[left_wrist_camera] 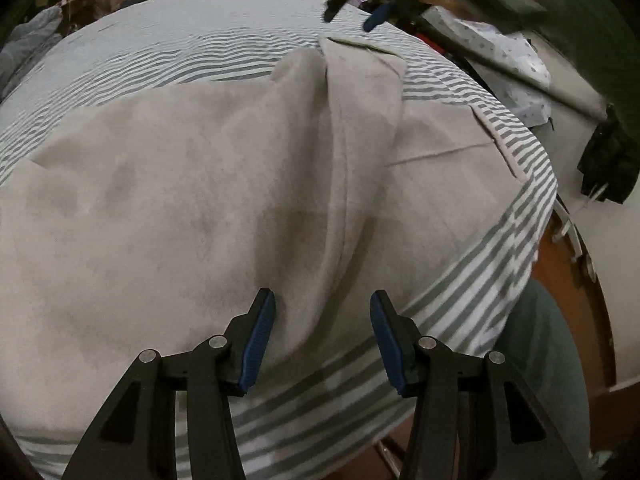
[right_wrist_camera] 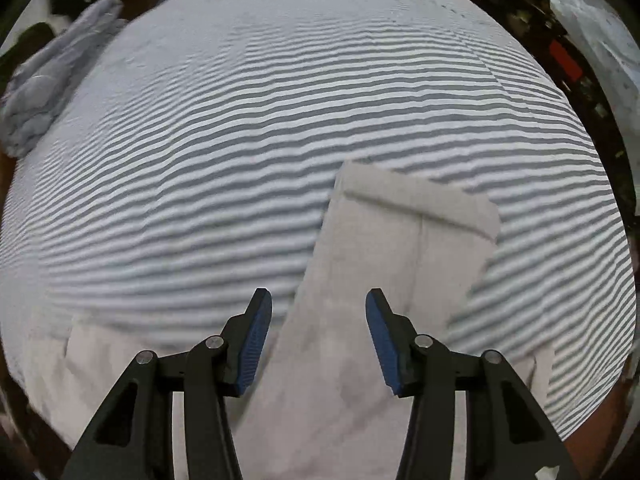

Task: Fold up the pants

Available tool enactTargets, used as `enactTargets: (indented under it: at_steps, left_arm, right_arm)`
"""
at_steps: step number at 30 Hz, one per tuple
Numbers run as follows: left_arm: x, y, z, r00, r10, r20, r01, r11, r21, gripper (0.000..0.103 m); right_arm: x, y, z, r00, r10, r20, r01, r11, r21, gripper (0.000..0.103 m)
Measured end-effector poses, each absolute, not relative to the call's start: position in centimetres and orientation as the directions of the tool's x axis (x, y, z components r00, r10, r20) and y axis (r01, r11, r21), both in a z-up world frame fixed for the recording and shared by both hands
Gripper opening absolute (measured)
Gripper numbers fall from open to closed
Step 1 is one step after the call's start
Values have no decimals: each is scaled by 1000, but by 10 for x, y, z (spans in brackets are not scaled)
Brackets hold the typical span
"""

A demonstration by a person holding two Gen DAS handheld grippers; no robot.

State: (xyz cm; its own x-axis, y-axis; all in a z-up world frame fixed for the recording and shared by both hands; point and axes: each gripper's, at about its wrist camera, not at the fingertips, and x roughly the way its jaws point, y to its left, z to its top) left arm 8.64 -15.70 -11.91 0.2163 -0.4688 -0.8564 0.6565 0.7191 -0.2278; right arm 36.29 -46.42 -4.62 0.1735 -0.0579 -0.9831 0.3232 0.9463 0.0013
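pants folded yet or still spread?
Partly folded. One leg of the pants lies doubled over across them, its hem on top; the rest is spread on the striped sheet. Both grippers open.

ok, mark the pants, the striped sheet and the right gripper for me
pants (left_wrist_camera: 180, 200): left wrist view, on the wide flat panel of beige cloth.
striped sheet (right_wrist_camera: 240, 140): right wrist view, on bare stripes left of the pants.
right gripper (right_wrist_camera: 319, 336): right wrist view, midway between the blue fingertips, open.
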Motion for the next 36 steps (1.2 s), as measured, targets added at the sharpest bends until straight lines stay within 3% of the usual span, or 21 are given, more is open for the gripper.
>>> enactTargets:
  at_steps: [4,9,12,13,18,24,31,36]
  left_arm:
    - [84,-164,-121,246,-483,-840,669,712,-214,49]
    - [86,-164,-120,267,-490,-830,681,705,-197,27]
    - [86,-165,-119,281,-493,-823,686,703,-187,19]
    - [86,-165,-120,287,-491,-823,683,707,-184,17]
    - [84,-166,-116,325,-474,-818,685,715,-142,9]
    - [77,-165,-100,363,-490,-792,709,697,-106,8]
    - [65,-167,-95,369,-490,-790,754,655,-54,8]
    - [59,-166,-98,357,-482,-800,785,619,-23,8]
  right_arm:
    - [398,-463,-78,96,-150,-984,381,919,-103,46]
    - [412,-460,-104,37,-234,-972,401,894,-200,42]
    - [403,-469,-97,59,-274,-960,418,880,-226,10]
    - [399,-474,-93,75,-257,-964,422,884,-202,7]
    - [353,-506,-37,216,-220,-951,459,883,-100,5]
    - [241,-568,42,374,-162,-913,590,801,99,5]
    - [124,-604,41,388,-162,-907,689,704,169,5]
    - [65,-607,7,355,-153,-922,752,632,185,5]
